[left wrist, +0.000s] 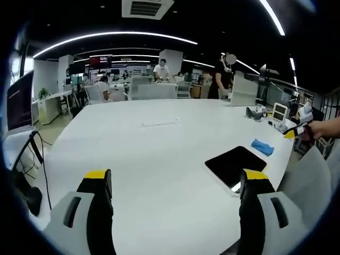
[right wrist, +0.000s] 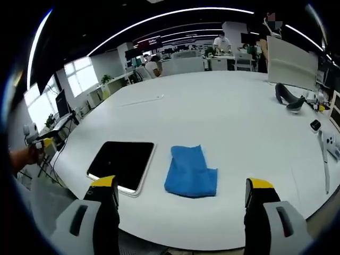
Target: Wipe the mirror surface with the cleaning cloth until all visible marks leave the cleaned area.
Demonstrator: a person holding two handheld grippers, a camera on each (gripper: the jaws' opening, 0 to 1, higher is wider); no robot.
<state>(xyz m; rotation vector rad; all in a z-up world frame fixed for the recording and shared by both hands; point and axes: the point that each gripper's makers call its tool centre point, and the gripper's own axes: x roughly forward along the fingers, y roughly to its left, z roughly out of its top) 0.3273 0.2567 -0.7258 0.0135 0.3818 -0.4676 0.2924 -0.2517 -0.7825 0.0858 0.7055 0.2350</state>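
- Mirror (right wrist: 123,164) lies flat on the big white worktop (right wrist: 223,117), close to the near edge. It is a dark square with a thin white rim.
- In the left gripper view the mirror (left wrist: 235,165) is on the right side, just in front of the right jaw.
- A blue cloth (right wrist: 190,171) lies just beside the mirror, on its right in the right gripper view. It is bunched up a bit. They sit close, but I cannot tell if they touch.
- In the left gripper view the cloth (left wrist: 262,146) looks small and sits past the mirror, near the worktop's edge.
- The right gripper (right wrist: 183,190) has its jaws wide open. They hold nothing. The cloth and part of the mirror are between the two yellow tips, a little way past them.
- The left gripper (left wrist: 178,182) also has its jaws wide open and holds nothing. Bare worktop lies between its tips.
- The right gripper (left wrist: 297,130) peeks in at the right edge of the left gripper view, held in a hand (left wrist: 325,129).
- The left gripper (right wrist: 40,139) peeks in at the left edge of the right gripper view.
- A dark curved thing (right wrist: 288,98) rests far back on the worktop.
- People (left wrist: 161,70) stand and sit at desks far off in the room.
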